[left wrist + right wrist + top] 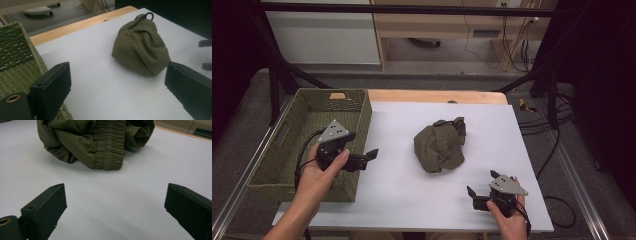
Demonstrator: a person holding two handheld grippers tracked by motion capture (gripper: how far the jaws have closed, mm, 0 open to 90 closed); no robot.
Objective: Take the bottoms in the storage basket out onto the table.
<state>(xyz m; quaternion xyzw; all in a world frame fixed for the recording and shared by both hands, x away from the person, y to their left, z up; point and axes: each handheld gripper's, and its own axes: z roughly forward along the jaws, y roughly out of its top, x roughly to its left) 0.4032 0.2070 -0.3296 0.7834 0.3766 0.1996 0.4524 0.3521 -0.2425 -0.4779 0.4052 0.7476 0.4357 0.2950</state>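
Crumpled olive garment (440,145) lies on the white sheet (402,195), well right of the woven basket (272,172). Left gripper (371,154) at basket's right wall, jaws spread, empty. Right gripper (482,184) near garment's lower right, jaws spread, empty.

Bare white worktop (402,190) lies open all around the crumpled olive-green cloth bundle (440,145), so either gripper has a free path to it from the near side. The only bulky obstacle is the woven green rectangular basket (314,100) along the left edge, its right wall standing just beside the left gripper (371,154). The right gripper (482,183) has open surface in front of its spread fingers (46,207).
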